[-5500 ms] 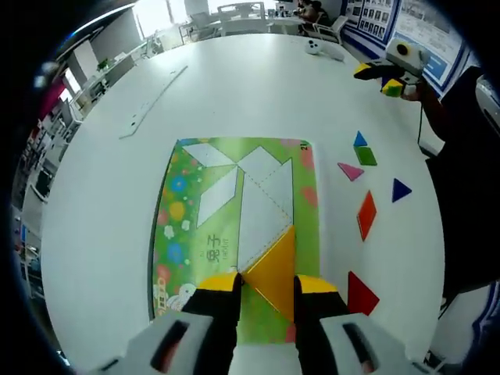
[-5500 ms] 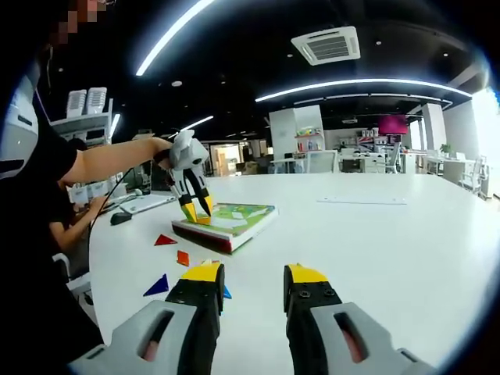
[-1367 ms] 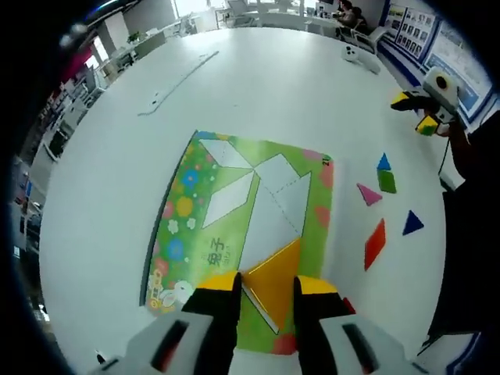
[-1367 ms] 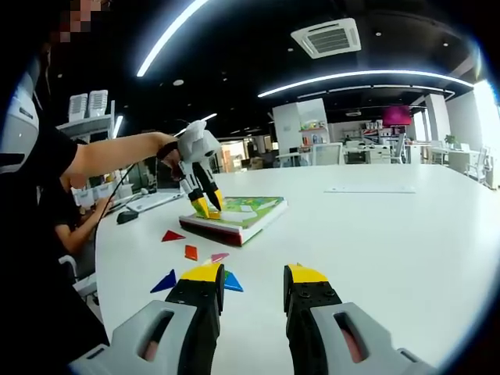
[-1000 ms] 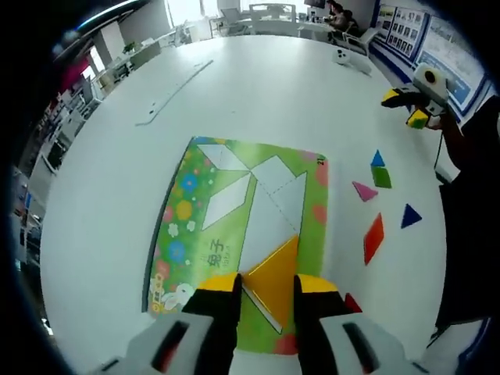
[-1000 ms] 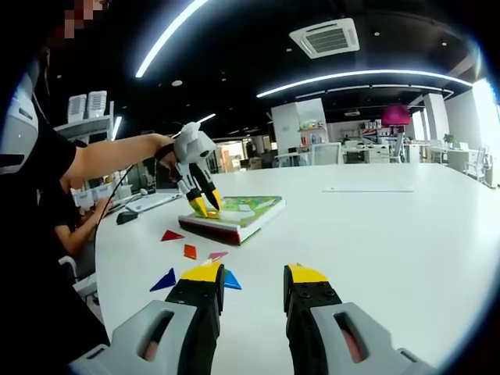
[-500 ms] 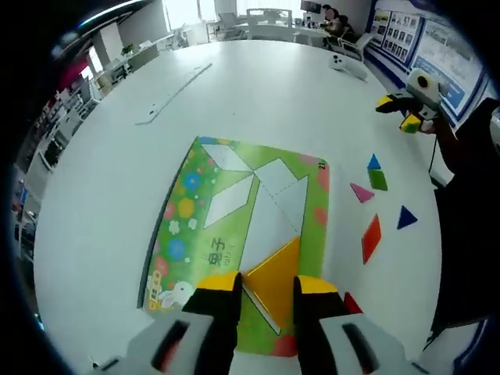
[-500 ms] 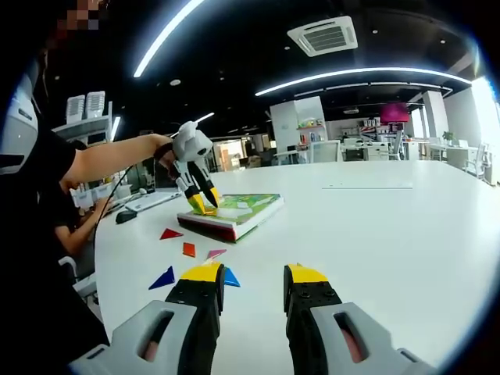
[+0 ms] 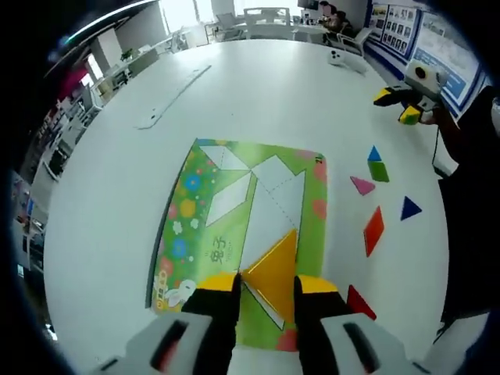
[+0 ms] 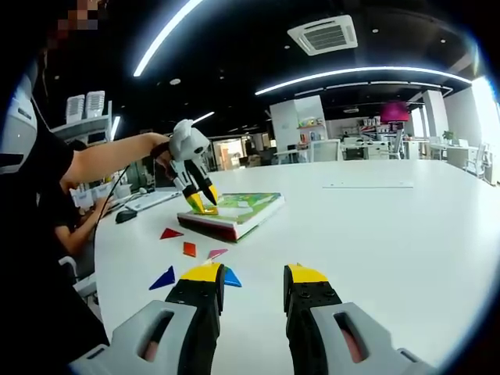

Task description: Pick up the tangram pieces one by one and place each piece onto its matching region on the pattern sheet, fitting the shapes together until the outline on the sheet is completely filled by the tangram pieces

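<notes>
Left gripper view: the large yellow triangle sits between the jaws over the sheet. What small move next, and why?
Probably lift the left gripper clear and go for another piece. The large yellow triangle appears to lie flat in the white outline on the green pattern sheet, jaws spread beside it; the orange parallelogram and red triangle wait on the white table.

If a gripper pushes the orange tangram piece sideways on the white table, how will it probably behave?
The orange piece lies flat and thin on the smooth white table, so it will probably slide, not roll or tip. It looks rigid and light, and its low edge may be hard to grip.
</notes>
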`<state>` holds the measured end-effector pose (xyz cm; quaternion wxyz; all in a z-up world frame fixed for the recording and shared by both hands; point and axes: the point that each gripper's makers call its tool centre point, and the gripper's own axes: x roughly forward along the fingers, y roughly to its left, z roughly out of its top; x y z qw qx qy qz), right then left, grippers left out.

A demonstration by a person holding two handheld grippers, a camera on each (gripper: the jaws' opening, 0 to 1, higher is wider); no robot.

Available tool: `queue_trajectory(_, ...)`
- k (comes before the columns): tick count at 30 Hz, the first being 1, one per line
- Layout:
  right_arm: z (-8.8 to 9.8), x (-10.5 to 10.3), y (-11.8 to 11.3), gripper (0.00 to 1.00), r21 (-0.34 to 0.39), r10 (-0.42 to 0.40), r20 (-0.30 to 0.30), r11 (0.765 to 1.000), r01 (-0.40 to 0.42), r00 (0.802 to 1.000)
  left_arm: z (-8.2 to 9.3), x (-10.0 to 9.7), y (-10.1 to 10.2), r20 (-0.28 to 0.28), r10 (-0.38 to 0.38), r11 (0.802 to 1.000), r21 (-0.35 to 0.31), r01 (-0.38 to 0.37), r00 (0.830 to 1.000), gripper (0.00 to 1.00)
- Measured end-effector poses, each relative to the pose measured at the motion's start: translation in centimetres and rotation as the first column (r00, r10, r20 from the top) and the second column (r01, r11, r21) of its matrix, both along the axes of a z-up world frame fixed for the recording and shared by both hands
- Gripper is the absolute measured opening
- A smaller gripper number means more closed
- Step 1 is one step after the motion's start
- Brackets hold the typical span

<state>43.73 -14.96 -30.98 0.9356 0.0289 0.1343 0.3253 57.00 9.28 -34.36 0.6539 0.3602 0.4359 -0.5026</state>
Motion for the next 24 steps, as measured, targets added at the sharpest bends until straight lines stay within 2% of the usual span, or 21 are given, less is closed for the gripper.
queue_trajectory(6, 0.13, -0.19, 0.04, 0.32, -0.006, 0.007, 0.002, 1.0, -0.007, 1.0, 0.08, 0.29, 0.24, 0.021, -0.045, 0.999, 0.017, 0.044, 0.999, 0.36)
queue_trajectory(7, 0.09, -0.16, -0.08, 0.32, -0.006, 0.002, 0.0, 1.0, -0.002, 1.0, -0.02, 0.2, 0.41, 0.015, -0.057, 0.998, 0.024, 0.056, 0.998, 0.35)
queue_trajectory(9, 0.06, -0.15, -0.19, 0.32, -0.005, -0.002, -0.001, 1.0, 0.002, 1.0, -0.25, -0.4, 0.59, -0.038, -0.054, 0.998, 0.019, 0.055, 0.998, 0.3)
queue_trajectory(14, 0.07, -0.19, -0.21, 0.32, -0.008, -0.001, -0.002, 1.0, 0.001, 1.0, -0.28, -0.29, 0.66, -0.071, -0.12, 0.991, 0.042, 0.124, 0.99, 0.32)
queue_trajectory(24, 0.04, -0.05, 0.18, 0.31, -0.006, 0.002, -0.004, 1.0, -0.003, 1.0, -0.3, -0.23, 0.63, -0.083, -0.188, 0.976, 0.092, 0.195, 0.979, 0.3)
